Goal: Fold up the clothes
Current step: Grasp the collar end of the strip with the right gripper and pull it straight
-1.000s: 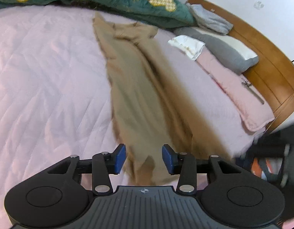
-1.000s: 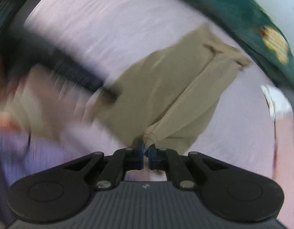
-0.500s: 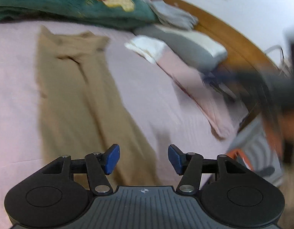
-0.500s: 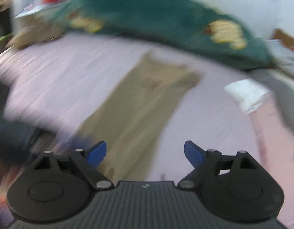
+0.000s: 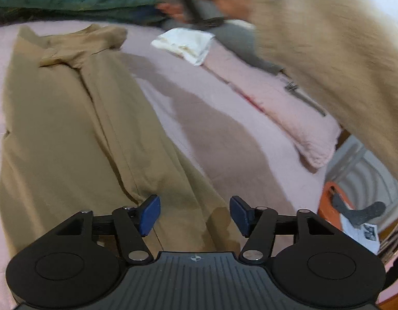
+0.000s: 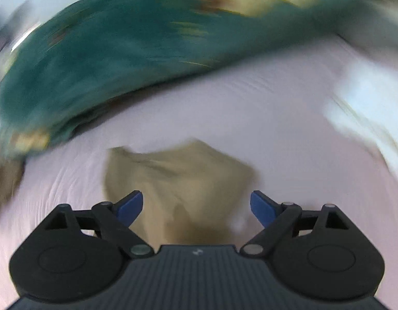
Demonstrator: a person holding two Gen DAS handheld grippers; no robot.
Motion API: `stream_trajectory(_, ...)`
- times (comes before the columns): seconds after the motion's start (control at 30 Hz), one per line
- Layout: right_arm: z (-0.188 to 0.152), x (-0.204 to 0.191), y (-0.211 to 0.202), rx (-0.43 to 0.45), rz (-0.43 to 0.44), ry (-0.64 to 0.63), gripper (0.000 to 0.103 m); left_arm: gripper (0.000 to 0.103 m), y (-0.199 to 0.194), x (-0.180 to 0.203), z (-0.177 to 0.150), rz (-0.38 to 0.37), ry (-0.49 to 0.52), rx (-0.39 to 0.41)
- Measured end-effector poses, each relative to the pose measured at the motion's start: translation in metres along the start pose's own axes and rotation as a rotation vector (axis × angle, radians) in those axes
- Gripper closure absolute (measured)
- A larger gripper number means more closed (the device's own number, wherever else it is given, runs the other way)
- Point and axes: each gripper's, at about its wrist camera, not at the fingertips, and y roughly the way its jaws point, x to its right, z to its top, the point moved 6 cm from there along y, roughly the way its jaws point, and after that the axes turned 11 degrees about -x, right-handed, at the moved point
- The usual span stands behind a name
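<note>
Left claw (image 5: 194,215), jaws wide and empty, hovers at lower centre over the near end of tan trousers (image 5: 77,118) lying lengthwise toward the upper left on the pink bed (image 5: 224,134). Right claw (image 6: 196,206), also wide, faces their far end.

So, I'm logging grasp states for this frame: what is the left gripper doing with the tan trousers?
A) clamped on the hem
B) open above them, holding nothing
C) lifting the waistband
B: the left gripper has its blue pads spread apart over the tan trousers, which lie flat on the bed.
</note>
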Motion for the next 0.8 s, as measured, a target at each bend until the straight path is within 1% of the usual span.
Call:
stream_trajectory(0.03,0.012,-0.018,0.009,0.007,0.002,-0.125,0.012,0.036,0.0,-0.001,-0.002,-0.017,-0.005,0.015)
stream_trajectory(0.1,0.02,-0.056,0.038,-0.029,-0.055,-0.348,0.012,0.036,0.0,-0.003,-0.004,-0.04,-0.009,0.036)
stream_trajectory(0.17,0.016,-0.077,0.066,-0.085,-0.111,-0.479,0.013,0.036,0.0,-0.002,-0.005,-0.043,-0.009,0.036)
stream_trajectory(0.2,0.013,-0.081,0.082,-0.121,-0.14,-0.509,0.014,0.036,0.0,-0.002,-0.005,-0.045,-0.015,0.033)
stream_trajectory(0.23,0.011,-0.078,0.084,-0.123,-0.142,-0.498,0.015,0.036,-0.001,-0.002,-0.005,-0.047,-0.019,0.03)
stream_trajectory(0.27,0.008,-0.074,0.087,-0.125,-0.144,-0.487,0.02,0.036,-0.002,-0.002,-0.006,-0.051,-0.022,0.028)
stream_trajectory(0.3,0.006,-0.071,0.09,-0.126,-0.147,-0.476,0.028,0.036,-0.003,-0.002,-0.007,-0.056,-0.029,0.031)
stream_trajectory(0.33,0.003,-0.067,0.093,-0.128,-0.149,-0.466,0.031,0.036,-0.004,-0.003,-0.007,-0.061,-0.036,0.033)
stream_trajectory(0.37,0.001,-0.064,0.096,-0.129,-0.152,-0.455,0.046,0.036,-0.005,-0.003,-0.008,-0.067,-0.044,0.036)
stream_trajectory(0.4,-0.001,-0.061,0.099,-0.131,-0.154,-0.444,0.069,0.036,-0.006,-0.004,-0.009,-0.072,-0.053,0.04)
stream_trajectory(0.47,-0.006,-0.054,0.105,-0.134,-0.159,-0.423,0.085,0.036,-0.006,-0.005,-0.01,-0.08,-0.064,0.044)
stream_trajectory(0.5,-0.008,-0.056,0.106,-0.132,-0.159,-0.427,0.087,0.036,-0.006,-0.005,-0.01,-0.083,-0.07,0.046)
stream_trajectory(0.57,-0.015,-0.059,0.108,-0.133,-0.183,-0.457,0.088,0.036,-0.007,-0.006,-0.011,-0.091,-0.081,0.05)
stream_trajectory(0.6,-0.012,-0.063,0.111,-0.126,-0.194,-0.466,0.092,0.036,-0.008,-0.008,-0.012,-0.094,-0.082,0.052)
stream_trajectory(0.67,-0.008,-0.068,0.104,-0.071,-0.2,-0.459,0.097,0.036,-0.01,-0.01,-0.013,-0.1,-0.085,0.056)
stream_trajectory(0.77,0.009,-0.07,0.092,0.008,-0.181,-0.388,0.097,0.036,-0.01,-0.01,-0.015,-0.109,-0.09,0.071)
stream_trajectory(0.8,0.011,-0.069,0.09,0.006,-0.169,-0.372,0.097,0.036,-0.01,-0.01,-0.015,-0.113,-0.089,0.076)
